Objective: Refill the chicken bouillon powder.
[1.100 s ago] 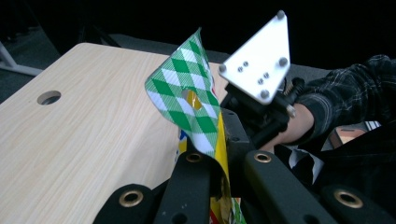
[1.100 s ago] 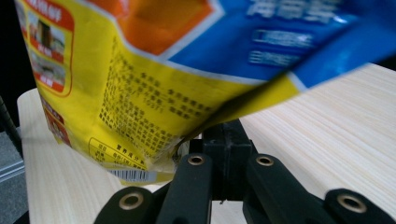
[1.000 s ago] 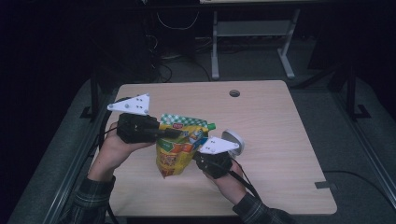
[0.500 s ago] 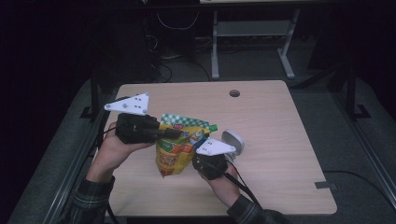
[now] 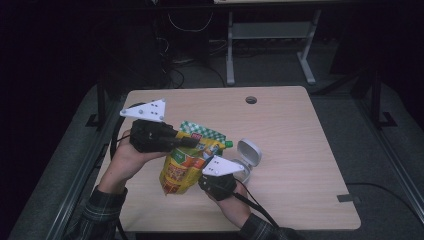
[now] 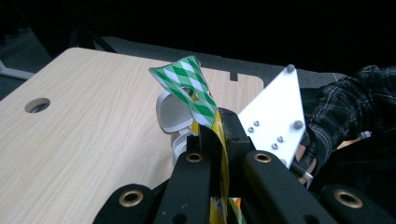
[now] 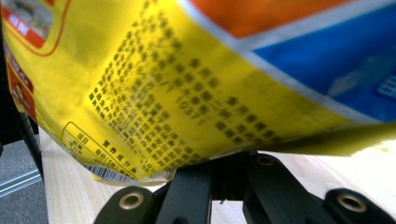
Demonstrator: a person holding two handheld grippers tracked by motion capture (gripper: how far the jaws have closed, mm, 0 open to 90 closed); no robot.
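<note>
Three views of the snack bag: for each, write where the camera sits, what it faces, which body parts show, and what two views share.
High view: above the table, looking down; both forearms, left gripper, right gripper.
Left gripper view: along its jaws shut on the snack bag; plaid sleeve.
Right gripper view: under the bag's yellow back; jaws.
Shared: white container, high and left views.

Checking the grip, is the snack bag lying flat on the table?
No, the snack bag hangs above the table, pinched by the left tongs.
</note>
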